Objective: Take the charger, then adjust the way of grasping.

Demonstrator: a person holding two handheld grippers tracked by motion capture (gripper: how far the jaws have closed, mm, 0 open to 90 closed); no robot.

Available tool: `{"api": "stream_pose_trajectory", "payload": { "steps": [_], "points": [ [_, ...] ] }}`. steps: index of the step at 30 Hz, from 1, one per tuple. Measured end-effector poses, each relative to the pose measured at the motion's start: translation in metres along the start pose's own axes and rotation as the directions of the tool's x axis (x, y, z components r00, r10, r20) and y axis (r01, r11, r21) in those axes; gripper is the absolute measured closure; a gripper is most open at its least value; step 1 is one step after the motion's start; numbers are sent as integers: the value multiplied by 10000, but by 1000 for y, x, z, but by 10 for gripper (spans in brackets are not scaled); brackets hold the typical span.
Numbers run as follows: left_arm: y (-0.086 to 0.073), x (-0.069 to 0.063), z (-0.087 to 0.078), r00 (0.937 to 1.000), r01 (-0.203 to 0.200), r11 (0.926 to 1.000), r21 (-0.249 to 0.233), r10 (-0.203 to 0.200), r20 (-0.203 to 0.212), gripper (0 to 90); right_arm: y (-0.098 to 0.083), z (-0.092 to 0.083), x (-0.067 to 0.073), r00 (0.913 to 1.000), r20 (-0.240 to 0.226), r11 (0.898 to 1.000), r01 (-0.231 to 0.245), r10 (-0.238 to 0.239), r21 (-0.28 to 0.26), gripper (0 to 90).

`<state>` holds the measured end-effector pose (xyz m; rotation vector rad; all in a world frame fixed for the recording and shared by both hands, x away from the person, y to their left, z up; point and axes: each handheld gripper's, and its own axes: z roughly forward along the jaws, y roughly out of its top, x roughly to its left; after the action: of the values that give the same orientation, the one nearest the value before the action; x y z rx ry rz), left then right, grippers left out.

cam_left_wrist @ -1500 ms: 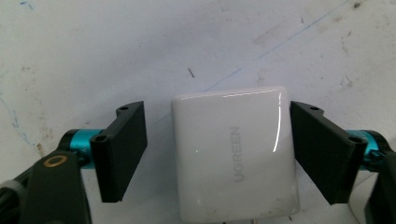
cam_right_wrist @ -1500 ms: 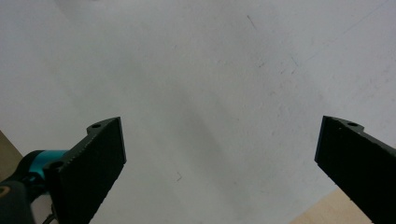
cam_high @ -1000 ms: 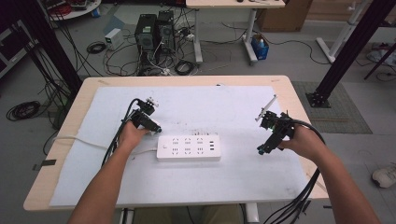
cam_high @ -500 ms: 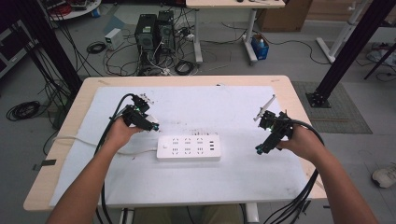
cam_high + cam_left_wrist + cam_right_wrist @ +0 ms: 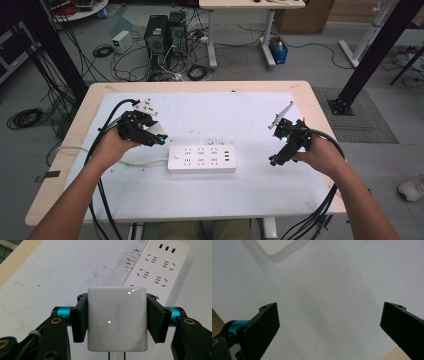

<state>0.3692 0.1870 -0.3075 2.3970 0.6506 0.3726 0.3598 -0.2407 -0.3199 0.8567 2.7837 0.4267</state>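
white charger [image 5: 116,318] is pinched by the left gripper [image 5: 116,322]; its prongs should be squared over the strip [image 5: 201,158] centre frame. right gripper [image 5: 329,327] is spread, empty.

Left gripper [image 5: 161,139]: black body, flat rectangular black pads, teal collars behind pads, brass-coloured screw heads on arms, white cable tie low on one arm, grey plate on top, black cable bundle trailing back along forearm. Right gripper [image 5: 272,161]: same black build, teal accents at tips, grey three-cornered plate above, thick black cables looping off. Forearms bare, no sleeves.
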Motion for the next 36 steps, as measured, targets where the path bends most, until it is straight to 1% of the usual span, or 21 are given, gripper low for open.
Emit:
{"api": "stream_pose_trajectory", "payload": {
  "steps": [6, 8, 9, 10, 12, 13, 18, 19, 20, 22, 23, 24, 25, 26, 28, 31, 32, 33, 34, 35, 36],
  "points": [
    [-1, -5, -10, 9999, -157, 9998, -154, 158, 56, 425, 6, 1, 4, 9999, 100, 10000, -35, 34, 90, 16],
    [-1, -6, -11, 9997, -243, 9996, -159, 244, 82, 425, 7, 1, 4, 9998, 97, 9999, -146, 145, 63, 16],
    [1, -8, -13, 9993, -355, 9992, -206, 358, 127, 425, 8, -2, 4, 9988, 216, 9990, -439, 439, -36, 16],
    [3, -11, -14, 9989, -427, 9989, -213, 430, 164, 425, 8, -2, 4, 9988, 216, 9990, -439, 439, -36, 16],
    [8, -15, -16, 9977, -641, 9974, -315, 648, 216, 425, 9, -4, 4, 9977, 179, 9975, -644, 649, -275, 16],
    [13, -19, -17, 9955, -901, 9953, -358, 911, 270, 425, 9, -6, 5, 9973, 26, 9956, -730, 732, -580, 16],
    [17, -20, -16, 9936, -1055, 9935, -424, 1071, 359, 426, 10, -11, 6, 9925, 45, 9876, -1208, 1219, -1007, 16],
    [22, -22, -16, 9909, -1206, 9907, -629, 1240, 526, 426, 10, -11, 6, 9925, 45, 9876, -1208, 1219, -1007, 16],
    [24, -23, -15, 9885, -1328, 9890, -659, 1370, 635, 425, 11, -13, 8, 9847, -307, 9770, -1742, 1717, -1230, 16],
    [28, -26, -13, 9843, -1527, 9856, -724, 1582, 788, 425, 12, -14, 11, 9791, -665, 9687, -2001, 1922, -1468, 16],
    [30, -27, -12, 9807, -1706, 9828, -713, 1764, 844, 425, 13, -15, 13, 9731, -967, 9614, -2227, 2092, -1615, 17],
    [30, -27, -12, 9807, -1706, 9828, -713, 1764, 844, 425, 14, -15, 14, 9683, -1203, 9539, -2385, 2191, -1822, 17],
    [34, -30, -9, 9769, -1867, 9787, -857, 1942, 890, 425, 14, -15, 14, 9683, -1203, 9539, -2385, 2191, -1822, 17],
    [37, -31, -7, 9740, -1965, 9763, -903, 2050, 969, 425, 16, -14, 17, 9549, -1602, 9376, -2799, 2498, -2062, 16],
    [40, -35, -4, 9702, -2093, 9726, -1014, 2195, 1027, 425, 18, -12, 20, 9422, -2080, 9222, -3085, 2626, -2331, 16],
    [48, -42, 1, 9614, -2379, 9650, -1107, 2502, 1147, 425, 21, -9, 25, 9143, -2858, 8926, -3635, 2869, -2668, 16],
    [50, -44, 3, 9574, -2519, 9612, -1125, 2645, 1160, 425, 22, -8, 26, 9067, -3048, 8864, -3759, 2916, -2702, 16],
    [52, -47, 4, 9541, -2610, 9580, -1185, 2747, 1196, 426, 23, -6, 27, 8939, -3346, 8766, -3953, 2984, -2745, 16],
    [52, -47, 4, 9541, -2610, 9580, -1185, 2747, 1196, 425, 23, -6, 27, 8939, -3346, 8766, -3953, 2984, -2745, 16],
    [57, -53, 8, 9475, -2788, 9514, -1306, 2947, 1239, 425, 24, -4, 28, 8774, -3688, 8658, -4183, 3069, -2745, 16],
    [59, -56, 10, 9435, -2910, 9474, -1330, 3072, 1245, 425, 26, 1, 29, 8323, -4573, 8385, -4686, 3134, -2780, 16]
  ]
}}
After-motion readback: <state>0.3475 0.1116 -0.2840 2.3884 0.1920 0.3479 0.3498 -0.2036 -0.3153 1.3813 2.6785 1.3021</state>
